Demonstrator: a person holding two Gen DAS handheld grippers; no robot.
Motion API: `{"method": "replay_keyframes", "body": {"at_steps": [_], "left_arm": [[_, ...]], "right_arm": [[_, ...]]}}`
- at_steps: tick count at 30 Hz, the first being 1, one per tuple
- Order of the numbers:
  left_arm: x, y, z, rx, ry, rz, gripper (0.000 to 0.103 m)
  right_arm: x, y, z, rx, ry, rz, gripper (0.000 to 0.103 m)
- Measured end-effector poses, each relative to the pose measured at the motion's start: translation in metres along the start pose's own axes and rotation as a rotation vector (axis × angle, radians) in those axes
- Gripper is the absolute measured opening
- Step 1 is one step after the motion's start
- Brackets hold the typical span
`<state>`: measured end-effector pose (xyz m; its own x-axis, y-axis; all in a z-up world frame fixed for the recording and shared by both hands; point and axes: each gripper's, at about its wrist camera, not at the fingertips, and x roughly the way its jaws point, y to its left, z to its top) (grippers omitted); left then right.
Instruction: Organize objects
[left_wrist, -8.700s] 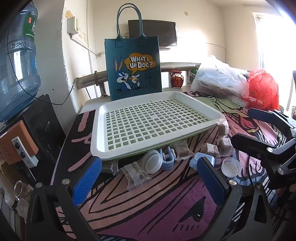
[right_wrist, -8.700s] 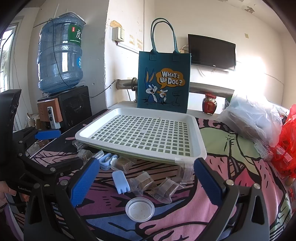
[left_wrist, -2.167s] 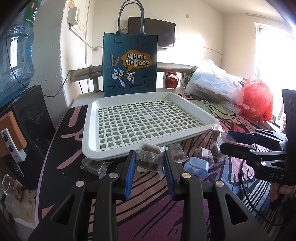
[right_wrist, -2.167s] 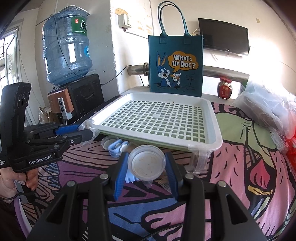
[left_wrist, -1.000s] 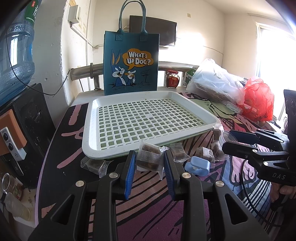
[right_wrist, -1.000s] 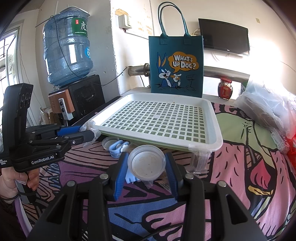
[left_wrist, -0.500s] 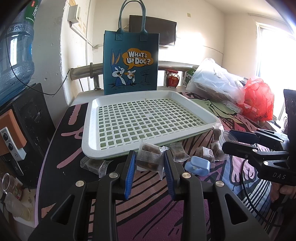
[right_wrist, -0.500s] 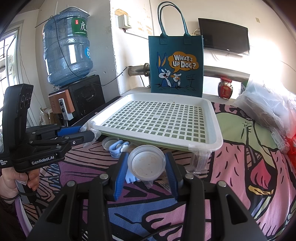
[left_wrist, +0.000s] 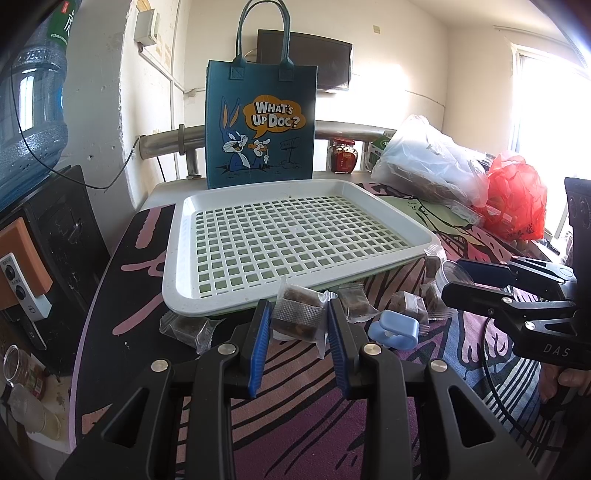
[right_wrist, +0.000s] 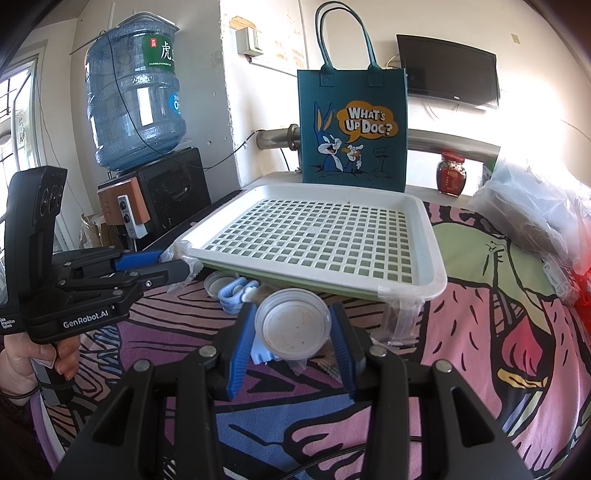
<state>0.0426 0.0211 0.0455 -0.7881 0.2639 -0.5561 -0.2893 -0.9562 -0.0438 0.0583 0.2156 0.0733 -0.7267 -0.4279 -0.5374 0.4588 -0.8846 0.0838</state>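
Observation:
My left gripper (left_wrist: 297, 314) is shut on a clear packet of brown snack (left_wrist: 300, 317), held just in front of the white slotted tray (left_wrist: 295, 236). My right gripper (right_wrist: 293, 321) is shut on a round clear plastic lid (right_wrist: 293, 325), held above the cloth near the tray's front rim (right_wrist: 406, 288). The tray has nothing in it. More snack packets (left_wrist: 188, 328) and a blue clip (left_wrist: 395, 328) lie on the cloth by the tray's front edge. In the right wrist view another clear lid (right_wrist: 218, 282) and a blue clip (right_wrist: 236, 291) lie under the tray's edge.
A blue "What's Up Doc?" tote bag (left_wrist: 260, 122) stands behind the tray. A clear plastic bag (left_wrist: 432, 170) and a red bag (left_wrist: 517, 199) lie at the right. A water bottle (right_wrist: 133, 99) on a black stand is at the left. A red jar (right_wrist: 450, 177) stands at the back.
Since 8.7 s ago both grippers have shut, the left on a snack packet and the right on the lid, and lifted them. Over the last second nothing has visibly moved.

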Motion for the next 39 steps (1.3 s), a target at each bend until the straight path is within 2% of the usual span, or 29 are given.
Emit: {"method": "replay_keyframes", "body": {"at_steps": [30, 35, 39], "left_arm": [[0.001, 0.001, -0.003, -0.014, 0.006, 0.018, 0.029], [0.003, 0.007, -0.001, -0.043, 0.048, 0.032, 0.029], [-0.011, 0.018, 0.010, -0.084, 0.047, 0.016, 0.029]], "right_arm": [[0.000, -0.003, 0.003, 0.009, 0.006, 0.008, 0.040], [-0.003, -0.008, 0.007, 0.027, 0.009, 0.013, 0.040], [-0.025, -0.015, 0.028, 0.028, -0.050, 0.021, 0.040]]}}
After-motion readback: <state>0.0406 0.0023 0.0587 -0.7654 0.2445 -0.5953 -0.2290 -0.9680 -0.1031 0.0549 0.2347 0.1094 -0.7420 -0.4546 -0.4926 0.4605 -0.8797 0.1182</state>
